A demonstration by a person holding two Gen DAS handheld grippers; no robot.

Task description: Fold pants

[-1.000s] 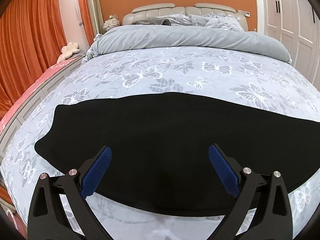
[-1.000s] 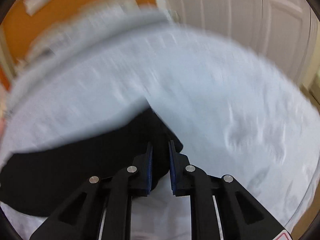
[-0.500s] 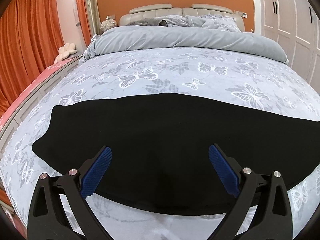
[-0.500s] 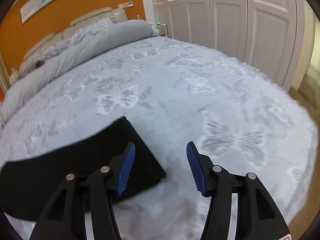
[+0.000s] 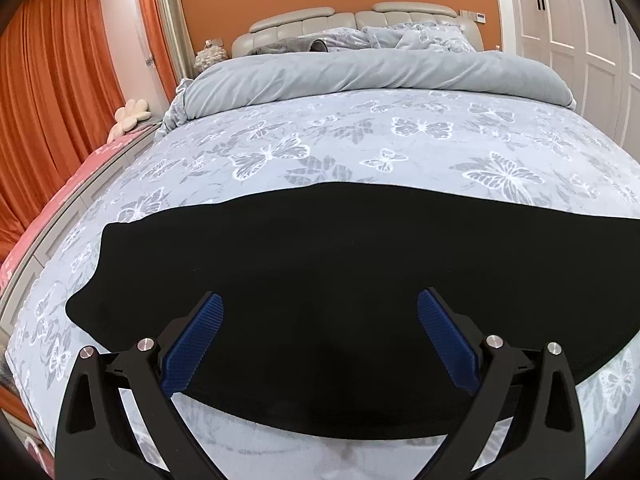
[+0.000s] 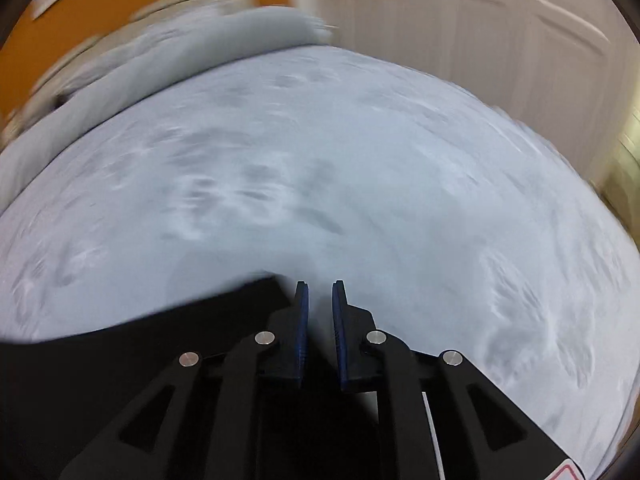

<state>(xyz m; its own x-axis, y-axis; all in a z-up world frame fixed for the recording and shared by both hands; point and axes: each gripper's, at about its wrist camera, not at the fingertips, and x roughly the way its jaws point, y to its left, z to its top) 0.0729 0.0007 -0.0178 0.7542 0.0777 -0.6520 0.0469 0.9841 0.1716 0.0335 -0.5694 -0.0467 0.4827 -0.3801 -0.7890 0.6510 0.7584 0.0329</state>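
Along the bed's (image 5: 400,152) near edge the black pants (image 5: 340,280) lie flat. Left gripper (image 5: 320,308) spread wide above them; right gripper (image 6: 320,292) nearly closed, whether pinching their corner I cannot tell.

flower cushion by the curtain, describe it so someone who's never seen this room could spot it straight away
Start at the bed with its butterfly-print cover and go to its left side, where orange curtains hang. On the pink ledge between bed and curtain, near the rolled grey duvet, sits the flower cushion. It is the only cream, petal-shaped thing among grey and orange fabrics.
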